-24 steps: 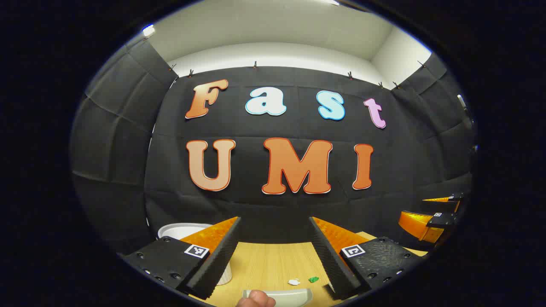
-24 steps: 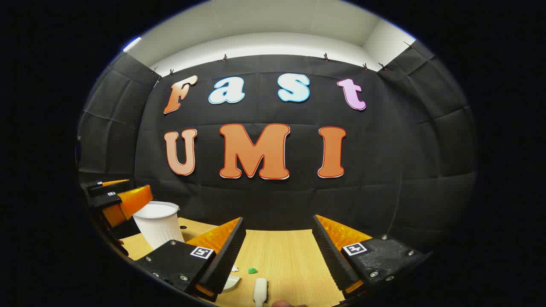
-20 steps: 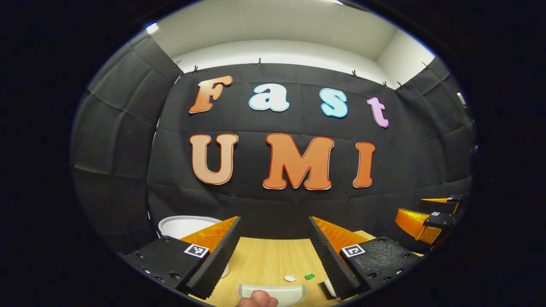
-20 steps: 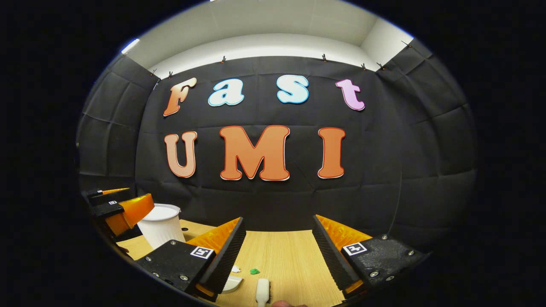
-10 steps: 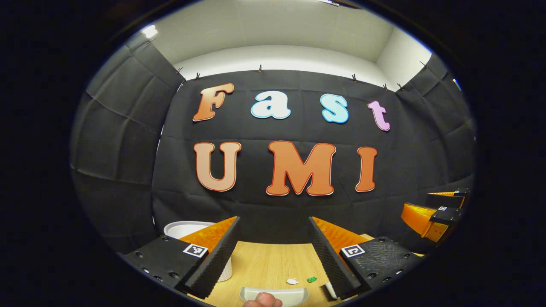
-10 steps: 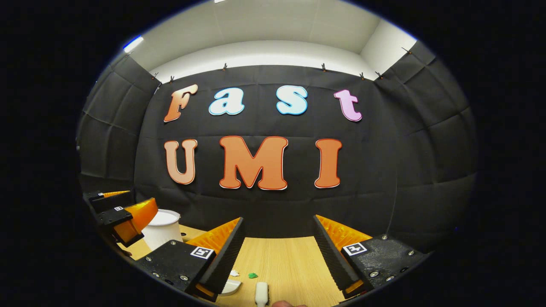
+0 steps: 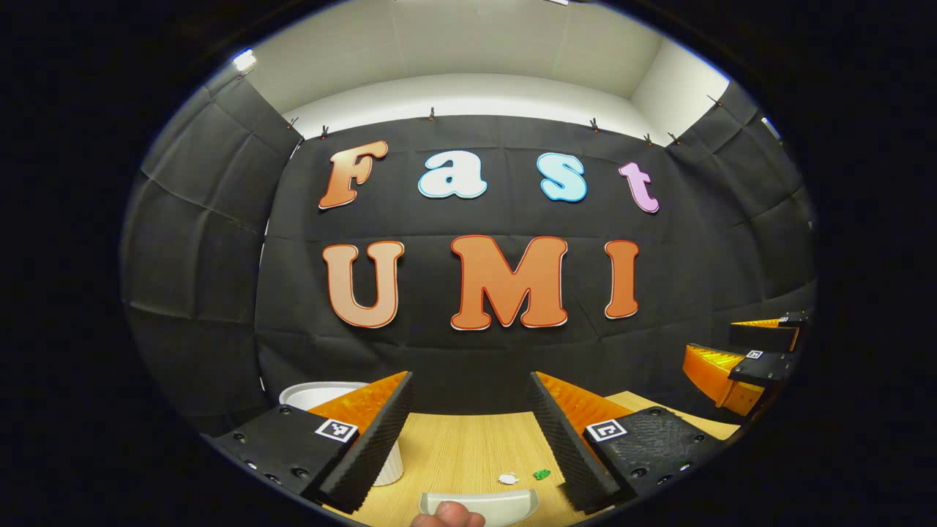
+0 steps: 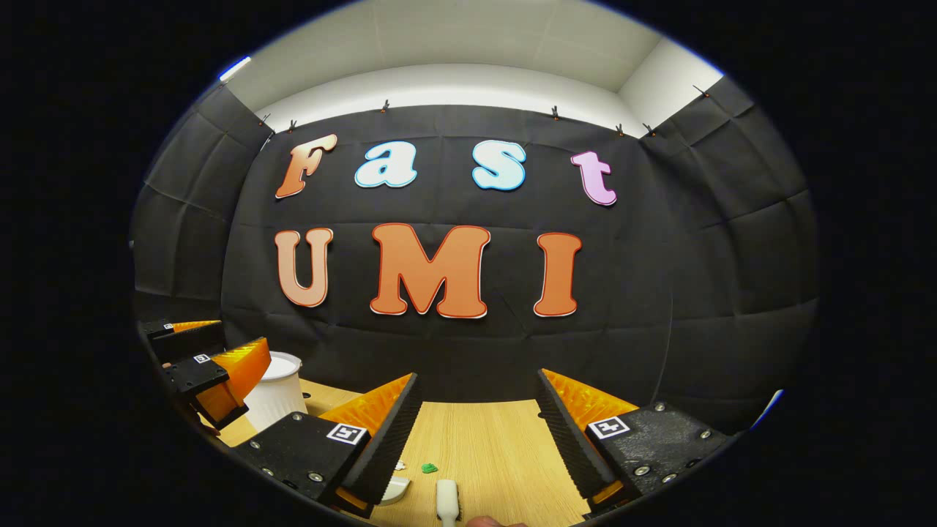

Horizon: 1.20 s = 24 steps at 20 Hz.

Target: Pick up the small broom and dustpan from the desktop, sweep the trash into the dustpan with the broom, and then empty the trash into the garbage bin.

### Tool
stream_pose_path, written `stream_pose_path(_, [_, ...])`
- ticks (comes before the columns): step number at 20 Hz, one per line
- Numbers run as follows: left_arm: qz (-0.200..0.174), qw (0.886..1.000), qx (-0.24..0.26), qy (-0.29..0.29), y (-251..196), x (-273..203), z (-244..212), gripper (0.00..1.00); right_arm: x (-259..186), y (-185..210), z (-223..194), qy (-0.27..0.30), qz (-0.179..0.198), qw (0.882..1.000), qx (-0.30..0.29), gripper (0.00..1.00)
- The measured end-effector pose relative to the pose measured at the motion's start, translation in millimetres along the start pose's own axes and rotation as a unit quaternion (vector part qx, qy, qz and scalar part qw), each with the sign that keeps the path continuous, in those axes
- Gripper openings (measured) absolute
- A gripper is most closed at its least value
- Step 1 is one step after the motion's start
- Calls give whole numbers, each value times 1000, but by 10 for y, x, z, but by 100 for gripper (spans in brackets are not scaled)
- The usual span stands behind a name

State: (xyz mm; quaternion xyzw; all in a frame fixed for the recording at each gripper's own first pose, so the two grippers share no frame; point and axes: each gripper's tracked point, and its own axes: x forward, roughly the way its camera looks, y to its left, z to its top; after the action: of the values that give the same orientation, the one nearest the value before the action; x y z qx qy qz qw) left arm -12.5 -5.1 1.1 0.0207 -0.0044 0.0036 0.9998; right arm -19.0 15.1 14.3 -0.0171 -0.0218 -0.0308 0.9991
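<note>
both tools barely drift; left tool (image 7: 468,432) and right tool (image 8: 476,432) gape empty above dustpan (image 7: 479,505) and broom (image 8: 447,500); a low approach could scatter the scraps (image 7: 506,479).

Recording booth, lab-type setup: black cloth wall (image 7: 468,351) clipped up along its top edge, plain white ceiling (image 7: 468,44) above it, light wooden desktop (image 8: 490,439) at the cloth's foot, white ribbed plastic bin (image 8: 277,399) standing on that desktop.

White dustpan (image 7: 479,505) lying bottom centre; white broom (image 8: 447,501) beside green scrap (image 8: 429,468); white bin (image 8: 277,395) standing lower left.
</note>
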Motion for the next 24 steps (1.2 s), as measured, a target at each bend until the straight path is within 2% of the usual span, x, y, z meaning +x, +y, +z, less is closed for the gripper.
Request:
stream_pose_path(7, [-17, 1000, -14, 21, 268, -58, -166, 96, -141, 188, -117, 17, -26, 1000, 2, 94])
stream_pose_path(11, [-37, 999, -19, 30, 372, -128, -233, 96, -256, 288, -111, 16, -45, 999, -24, 94])
stream_pose_path(13, [-46, 998, -25, 34, 359, -99, -230, 97, -275, 353, -81, 13, -36, 999, -34, 94])
stream_pose_path(17, [-26, 999, -30, 26, 419, -20, -156, 96, -135, 336, -104, 12, -18, 999, -29, 94])
stream_pose_path(19, [-27, 999, -30, 27, 335, 20, -150, 99, -63, 314, -146, 17, -13, 999, -27, 94])
stream_pose_path(24, [-28, 998, -38, 51, 160, 116, -307, 98, -11, 263, -314, 37, 6, 999, -39, 94])
